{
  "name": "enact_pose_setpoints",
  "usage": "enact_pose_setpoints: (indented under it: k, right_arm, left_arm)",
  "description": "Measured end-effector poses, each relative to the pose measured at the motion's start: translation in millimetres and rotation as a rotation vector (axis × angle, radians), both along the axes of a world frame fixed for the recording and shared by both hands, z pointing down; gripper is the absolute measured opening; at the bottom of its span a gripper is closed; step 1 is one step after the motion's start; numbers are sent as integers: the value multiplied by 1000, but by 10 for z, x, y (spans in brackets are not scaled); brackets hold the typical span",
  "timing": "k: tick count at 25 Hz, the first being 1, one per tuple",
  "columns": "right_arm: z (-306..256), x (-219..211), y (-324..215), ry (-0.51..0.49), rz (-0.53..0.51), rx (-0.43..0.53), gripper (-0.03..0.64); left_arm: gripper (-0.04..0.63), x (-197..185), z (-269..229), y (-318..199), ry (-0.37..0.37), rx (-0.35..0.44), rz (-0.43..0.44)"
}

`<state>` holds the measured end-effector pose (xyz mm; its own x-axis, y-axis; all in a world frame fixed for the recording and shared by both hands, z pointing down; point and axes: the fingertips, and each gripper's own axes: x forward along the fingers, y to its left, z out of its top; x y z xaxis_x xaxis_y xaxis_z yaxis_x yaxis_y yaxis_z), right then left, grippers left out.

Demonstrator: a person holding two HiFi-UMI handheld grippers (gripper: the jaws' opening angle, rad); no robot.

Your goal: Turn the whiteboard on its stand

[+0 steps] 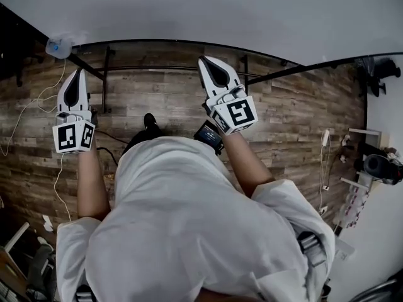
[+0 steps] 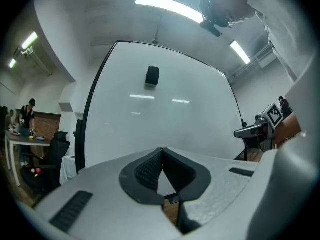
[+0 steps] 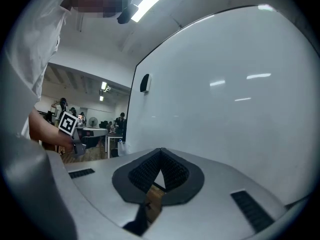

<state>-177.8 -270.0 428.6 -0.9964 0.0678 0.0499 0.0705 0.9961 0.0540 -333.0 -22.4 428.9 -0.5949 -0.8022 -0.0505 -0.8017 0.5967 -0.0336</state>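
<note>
The whiteboard is a big white panel in a black frame and fills the top of the head view. Its black stand legs rest on the wood floor. A small black eraser sticks to the board's face. My left gripper is shut and empty and points at the board near its left end. My right gripper is also shut and empty, with its tip close under the board's lower edge near the middle. In the gripper views the left jaws and the right jaws meet tip to tip, a short way off the board.
White cables trail over the floor at the left, and a power strip lies at the right. A dark office chair and tables with people stand beyond the board's left edge. Equipment crowds the right wall.
</note>
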Motion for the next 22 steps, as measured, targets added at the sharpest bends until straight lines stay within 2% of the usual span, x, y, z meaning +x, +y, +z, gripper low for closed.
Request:
enact_pose_setpoints:
  k: [5,13,18,22]
  right_arm:
    - [85,718,-104,16,71,-12,-3]
    - [190,1523,-5,-17,185,-34,-3]
    - [207,1857,192,-2,214,-36,-3]
    - [155,2066,370,-6,256,-13,-3]
  left_arm:
    - [6,566,-80,-251,-7,15,18]
    - [5,1373,34,-328,7,-35,46]
    - [5,1760,48,-258,0,-56,136]
    - [5,1965,64,-157,-5,-35,192]
